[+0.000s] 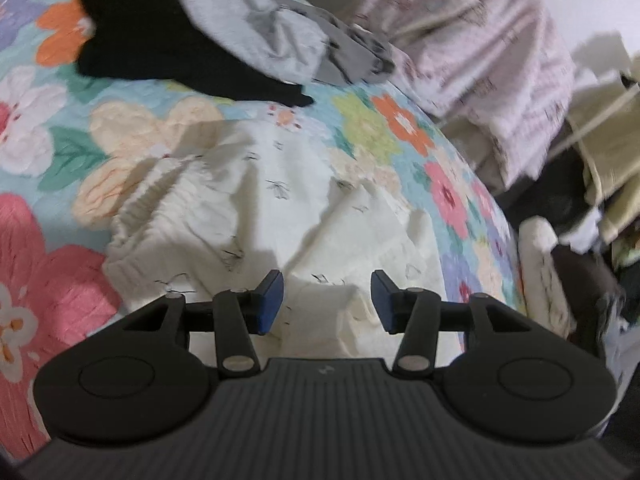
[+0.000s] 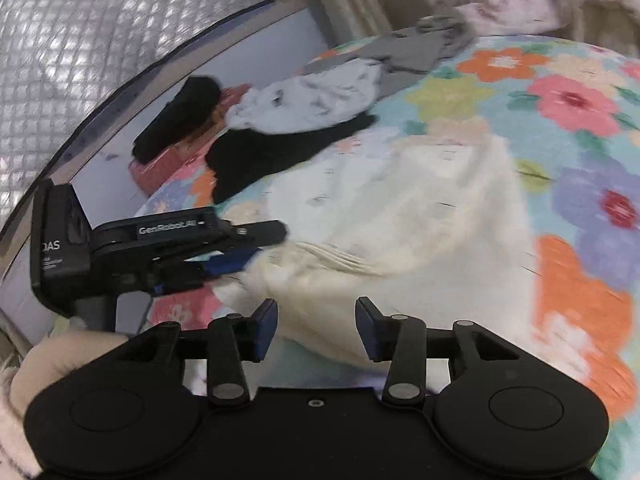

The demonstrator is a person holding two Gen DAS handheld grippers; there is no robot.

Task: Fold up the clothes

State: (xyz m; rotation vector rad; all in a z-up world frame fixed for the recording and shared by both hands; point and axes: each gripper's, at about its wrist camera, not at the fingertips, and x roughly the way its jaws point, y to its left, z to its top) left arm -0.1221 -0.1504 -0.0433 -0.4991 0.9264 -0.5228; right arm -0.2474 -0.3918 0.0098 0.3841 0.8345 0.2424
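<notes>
- Early going here: the cream garment (image 1: 256,208) lies rumpled and spread on the floral bedspread (image 1: 52,128), no tidy fold showing yet
- Further back, a black garment (image 1: 152,48), a pale grey top (image 1: 248,20) and a darker grey piece (image 2: 404,50) sit in a loose heap, all seemingly waiting their turn
- Left gripper (image 1: 327,302) hangs low over the cream cloth's near edge, jaws wide, nothing between them
- Right gripper (image 2: 316,328) hovers over the same garment's near hem, jaws also wide and empty
- From the right wrist view the left gripper reaches in level from the left, tips at the cloth's edge
</notes>
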